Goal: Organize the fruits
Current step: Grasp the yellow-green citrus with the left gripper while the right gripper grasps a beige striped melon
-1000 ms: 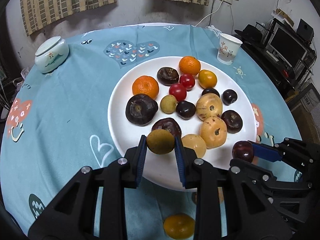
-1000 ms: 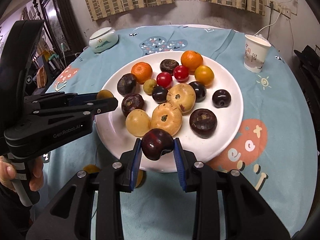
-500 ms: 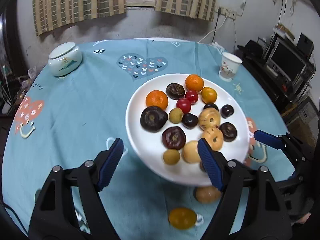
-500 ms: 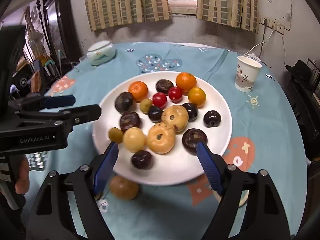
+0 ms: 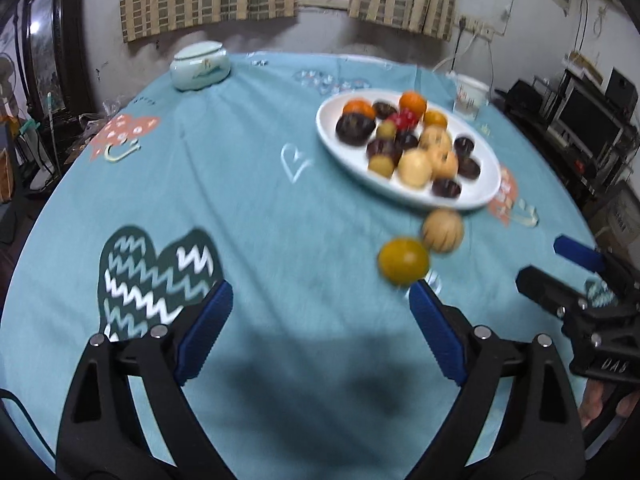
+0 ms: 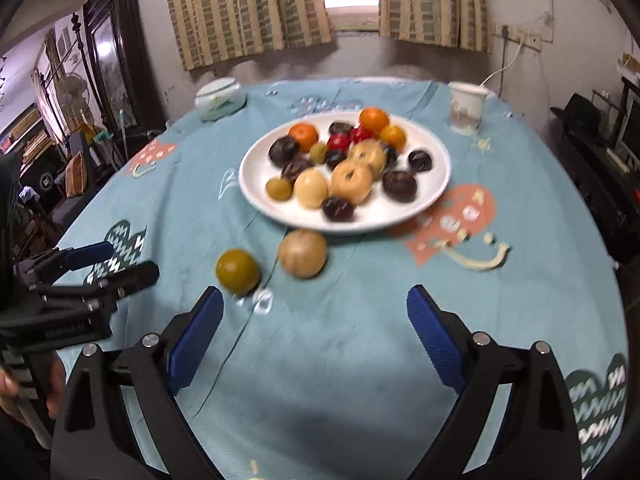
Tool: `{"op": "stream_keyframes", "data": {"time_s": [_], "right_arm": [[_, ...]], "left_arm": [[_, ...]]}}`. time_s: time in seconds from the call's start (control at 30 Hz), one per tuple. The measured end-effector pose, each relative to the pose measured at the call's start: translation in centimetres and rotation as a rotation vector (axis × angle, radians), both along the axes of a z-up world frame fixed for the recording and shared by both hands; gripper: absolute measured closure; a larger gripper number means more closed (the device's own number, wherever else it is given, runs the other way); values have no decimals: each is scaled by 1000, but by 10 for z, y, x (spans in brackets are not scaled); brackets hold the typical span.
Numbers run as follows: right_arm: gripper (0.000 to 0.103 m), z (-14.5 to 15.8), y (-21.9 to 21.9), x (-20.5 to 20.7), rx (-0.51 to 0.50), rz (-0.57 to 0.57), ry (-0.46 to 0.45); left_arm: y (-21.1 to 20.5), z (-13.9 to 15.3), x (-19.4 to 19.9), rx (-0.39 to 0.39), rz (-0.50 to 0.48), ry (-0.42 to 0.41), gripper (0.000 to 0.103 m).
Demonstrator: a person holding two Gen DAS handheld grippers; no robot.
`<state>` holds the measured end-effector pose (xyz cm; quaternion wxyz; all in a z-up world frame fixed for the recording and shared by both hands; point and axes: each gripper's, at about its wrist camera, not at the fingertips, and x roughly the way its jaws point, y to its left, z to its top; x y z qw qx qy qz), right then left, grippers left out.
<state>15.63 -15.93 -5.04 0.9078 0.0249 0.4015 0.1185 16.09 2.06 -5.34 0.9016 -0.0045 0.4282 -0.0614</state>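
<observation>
Now both my tongs gape wide with nothing between the pads, their jaws having just been opening. My left gripper (image 5: 320, 328) hangs over bare blue tablecloth (image 5: 240, 200), and the yellow-orange fruit (image 5: 404, 261) lies just beyond its right finger, with a tan fruit (image 5: 443, 230) beside it. From my right gripper (image 6: 316, 332) those same two fruits sit ahead and to the left on the cloth, near the white plate (image 6: 436, 184). The plate, heaped with dark, tan, orange and red fruit, lies further off.
</observation>
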Motion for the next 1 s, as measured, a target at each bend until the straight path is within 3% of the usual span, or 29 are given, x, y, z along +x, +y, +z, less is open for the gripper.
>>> {"op": "stream_keyframes", "data": {"time_s": [0.23,0.3,0.47,0.67,0.77,1.0], "right_arm": [[13,-7,12,19,5,-11,-7],[34,-10,16,28,-1,-12,-13],[50,-28,24,54,3,-12,57],[55,-47,24,72,21,-33,118],[63,-54,24,78,54,-23,130],[64,-26,0,36,66,-22,118]], "left_arm": [[13,-4,-5,-14,15,-3,11],[15,-7,-4,-23,15,6,11],[18,-10,-1,-27,4,11,11],[22,-11,6,-30,6,15,11],[23,-12,10,-34,14,19,11],[7,-13,18,-16,-25,38,11]]}}
